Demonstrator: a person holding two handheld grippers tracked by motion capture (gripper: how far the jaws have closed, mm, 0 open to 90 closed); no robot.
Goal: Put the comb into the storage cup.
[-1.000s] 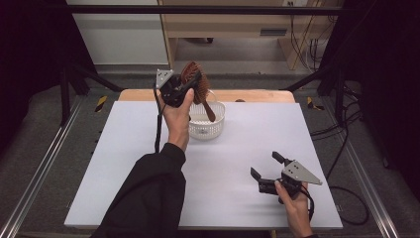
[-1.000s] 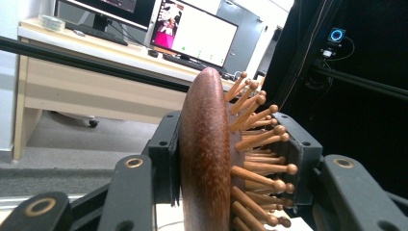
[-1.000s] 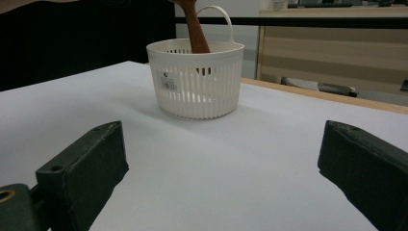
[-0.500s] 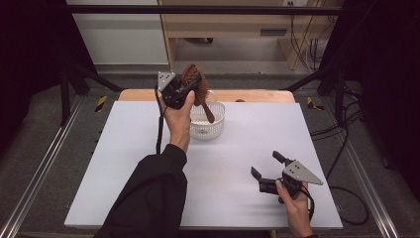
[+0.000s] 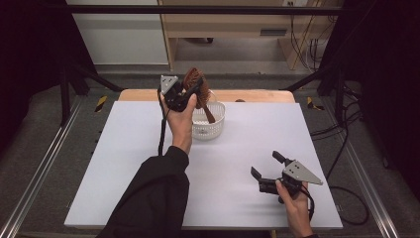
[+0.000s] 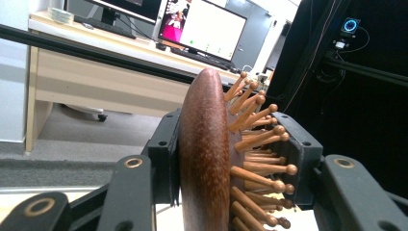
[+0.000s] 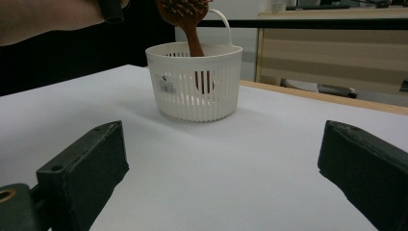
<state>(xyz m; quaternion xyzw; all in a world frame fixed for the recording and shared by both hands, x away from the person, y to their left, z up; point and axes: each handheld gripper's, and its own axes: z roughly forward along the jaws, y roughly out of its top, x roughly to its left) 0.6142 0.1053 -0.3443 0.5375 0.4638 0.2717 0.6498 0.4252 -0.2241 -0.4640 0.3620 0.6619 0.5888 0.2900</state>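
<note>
The left gripper (image 5: 190, 91) has its jaws clenched on the head of a wooden hairbrush (image 6: 211, 154), one jaw against the smooth back, the other against the knobbed bristles. The brush hangs handle-down above the white slotted basket (image 7: 195, 86) at the table's (image 5: 307, 134) far edge; the handle's tip sits behind the basket wall, half hidden. The right gripper (image 5: 270, 171) rests near the table's front edge, its jaws spread wide and holding nothing.
</note>
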